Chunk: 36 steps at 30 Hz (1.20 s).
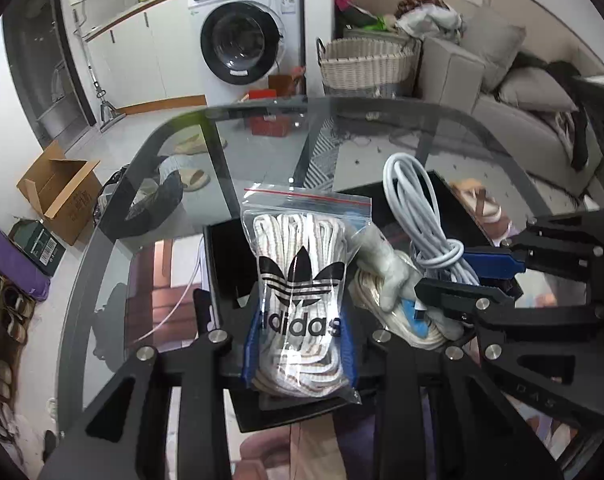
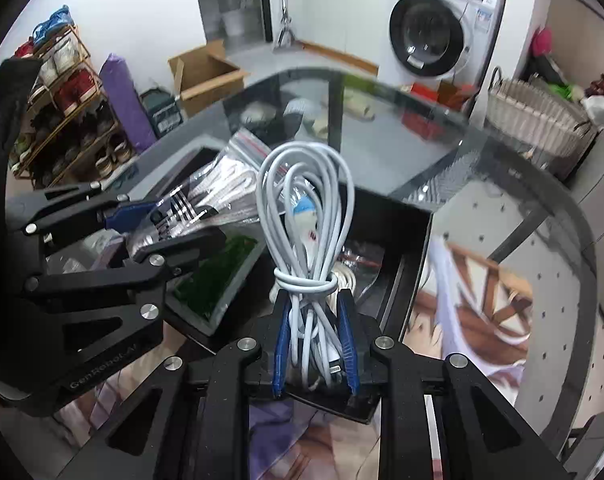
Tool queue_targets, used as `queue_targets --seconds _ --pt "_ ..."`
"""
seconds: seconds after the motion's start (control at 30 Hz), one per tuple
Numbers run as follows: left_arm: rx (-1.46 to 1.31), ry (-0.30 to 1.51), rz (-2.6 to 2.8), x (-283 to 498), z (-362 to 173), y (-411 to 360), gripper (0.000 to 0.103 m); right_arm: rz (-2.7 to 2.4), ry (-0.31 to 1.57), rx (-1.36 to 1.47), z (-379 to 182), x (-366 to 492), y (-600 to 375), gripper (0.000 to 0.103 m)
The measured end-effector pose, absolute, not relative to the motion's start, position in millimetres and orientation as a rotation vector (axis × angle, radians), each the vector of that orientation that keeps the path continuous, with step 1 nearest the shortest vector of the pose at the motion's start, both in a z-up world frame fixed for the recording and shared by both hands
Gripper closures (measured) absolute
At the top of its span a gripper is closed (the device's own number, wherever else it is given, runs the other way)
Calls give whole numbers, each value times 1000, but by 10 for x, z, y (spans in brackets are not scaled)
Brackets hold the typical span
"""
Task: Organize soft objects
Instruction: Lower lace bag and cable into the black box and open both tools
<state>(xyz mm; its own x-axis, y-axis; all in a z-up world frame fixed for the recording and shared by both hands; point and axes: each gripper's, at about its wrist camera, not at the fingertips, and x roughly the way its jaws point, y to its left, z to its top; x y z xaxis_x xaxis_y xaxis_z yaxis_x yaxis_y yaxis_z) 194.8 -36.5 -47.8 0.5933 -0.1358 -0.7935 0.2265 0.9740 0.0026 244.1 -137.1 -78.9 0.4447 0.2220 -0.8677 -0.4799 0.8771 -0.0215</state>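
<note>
A clear zip bag of white laces [image 1: 298, 280] with a black logo stands upright between the blue pads of my left gripper [image 1: 298, 344], which is shut on it. It hangs over a black box [image 1: 222, 248] on the glass table. My right gripper [image 2: 316, 320] is shut on a tied bundle of white cable [image 2: 306, 208], whose loops point up over the same black box [image 2: 418, 240]. Seen from the left wrist, the right gripper [image 1: 446, 276] and the cable [image 1: 414, 200] are just right of the bag. In the right wrist view the left gripper [image 2: 158, 224] holds the bag [image 2: 206, 196].
Inside the box lie a grey soft piece [image 1: 386, 268], a coil of white rope [image 1: 366, 292] and a green-topped tray [image 2: 218, 276]. Beyond the glass table [image 1: 262, 148] stand a wicker basket [image 1: 366, 64], a washing machine [image 1: 246, 36], a cardboard box [image 1: 58, 188] and a sofa [image 1: 534, 112].
</note>
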Motion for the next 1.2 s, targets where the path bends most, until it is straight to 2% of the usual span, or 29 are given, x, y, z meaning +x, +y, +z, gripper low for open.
queue_targets --seconds 0.5,0.6,0.77,0.93,1.1,1.2 --pt "108 922 -210 1885 -493 -401 71 463 1052 -282 -828 2448 -1358 80" --pt "113 913 -209 1876 -456 -386 68 460 1050 -277 -816 2452 -1365 79" --pt "107 899 -205 1848 -385 -373 58 451 1037 -260 -761 2415 -1392 72" --pt "92 883 -200 1797 -310 -331 50 442 990 -252 -653 2331 -1417 70" --pt "63 845 -210 1649 -101 -243 49 456 944 -241 -456 2150 -1491 69" --pt "58 826 -218 1441 28 -180 48 488 902 -271 -275 1882 -1520 58"
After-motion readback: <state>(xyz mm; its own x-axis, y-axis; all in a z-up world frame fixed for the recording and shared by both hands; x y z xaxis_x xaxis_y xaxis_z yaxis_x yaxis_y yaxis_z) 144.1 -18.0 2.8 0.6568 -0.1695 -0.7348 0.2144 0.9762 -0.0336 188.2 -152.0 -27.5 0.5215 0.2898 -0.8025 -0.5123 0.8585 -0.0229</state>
